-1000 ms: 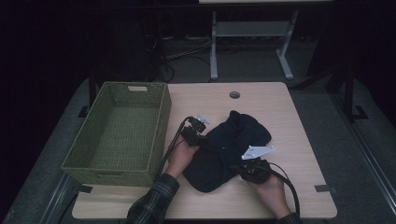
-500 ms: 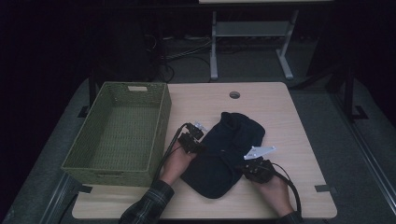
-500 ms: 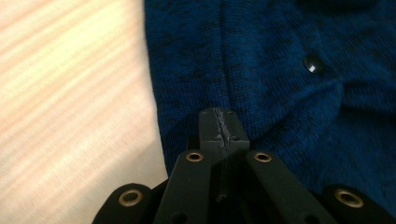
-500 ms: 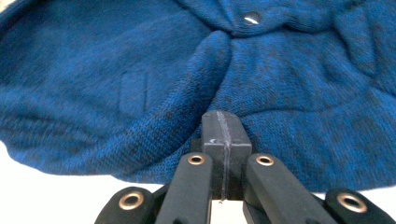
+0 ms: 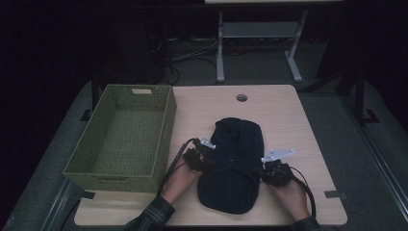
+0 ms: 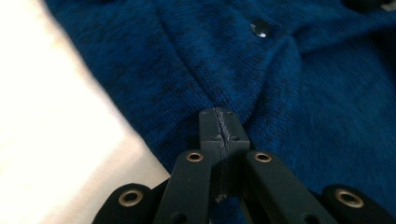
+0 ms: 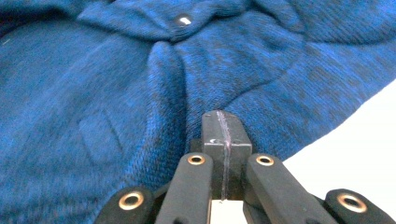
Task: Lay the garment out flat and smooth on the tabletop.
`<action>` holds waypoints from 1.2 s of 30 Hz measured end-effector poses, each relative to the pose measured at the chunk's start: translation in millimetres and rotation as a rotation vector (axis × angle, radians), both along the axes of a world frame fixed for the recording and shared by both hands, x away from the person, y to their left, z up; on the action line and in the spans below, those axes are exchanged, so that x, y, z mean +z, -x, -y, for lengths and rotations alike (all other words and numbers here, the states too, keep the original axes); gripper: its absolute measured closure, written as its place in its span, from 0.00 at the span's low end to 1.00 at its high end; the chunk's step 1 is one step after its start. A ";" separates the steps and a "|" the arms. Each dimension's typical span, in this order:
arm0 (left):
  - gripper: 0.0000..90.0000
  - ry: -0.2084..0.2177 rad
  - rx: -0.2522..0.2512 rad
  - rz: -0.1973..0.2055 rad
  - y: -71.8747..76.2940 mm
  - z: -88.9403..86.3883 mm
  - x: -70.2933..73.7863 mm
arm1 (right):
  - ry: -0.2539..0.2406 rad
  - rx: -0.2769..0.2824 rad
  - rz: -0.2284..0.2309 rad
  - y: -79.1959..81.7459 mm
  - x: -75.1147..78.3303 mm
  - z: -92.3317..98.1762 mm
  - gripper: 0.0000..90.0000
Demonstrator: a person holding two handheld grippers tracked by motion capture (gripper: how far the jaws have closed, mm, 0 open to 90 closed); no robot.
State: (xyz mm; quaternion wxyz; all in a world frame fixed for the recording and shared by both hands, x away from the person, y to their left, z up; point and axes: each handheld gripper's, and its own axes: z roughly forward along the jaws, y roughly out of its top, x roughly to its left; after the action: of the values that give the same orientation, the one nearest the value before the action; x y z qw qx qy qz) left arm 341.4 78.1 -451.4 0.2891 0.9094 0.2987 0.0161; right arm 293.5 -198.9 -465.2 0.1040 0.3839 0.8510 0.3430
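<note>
Pressing closed left gripper (image 6: 219, 128) and right gripper (image 7: 223, 130) into opposite edges of blue knit garment (image 5: 235, 163); jaws together, no fabric visibly clamped. Garment lay between fingertips on table (image 5: 284, 110), likely bunched for folding; green basket (image 5: 122, 139) beyond left gripper.

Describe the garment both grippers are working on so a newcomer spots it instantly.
On the wooden table, right of the green woven basket, lies a dark blue knit garment bunched between the left gripper and right gripper. It is the table's one soft cloth item, with small buttons.
</note>
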 end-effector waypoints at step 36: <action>1.00 0.090 0.272 0.149 -103.6 -0.7 31.3 | -0.082 -0.097 0.084 -126.9 40.2 13.6 1.00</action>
State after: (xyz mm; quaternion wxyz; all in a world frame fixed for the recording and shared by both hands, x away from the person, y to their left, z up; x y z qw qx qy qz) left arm 445.0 78.8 -420.1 0.3460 0.8430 0.3971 0.1091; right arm 420.3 -212.5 -425.0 0.1400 0.4138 0.8116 0.3880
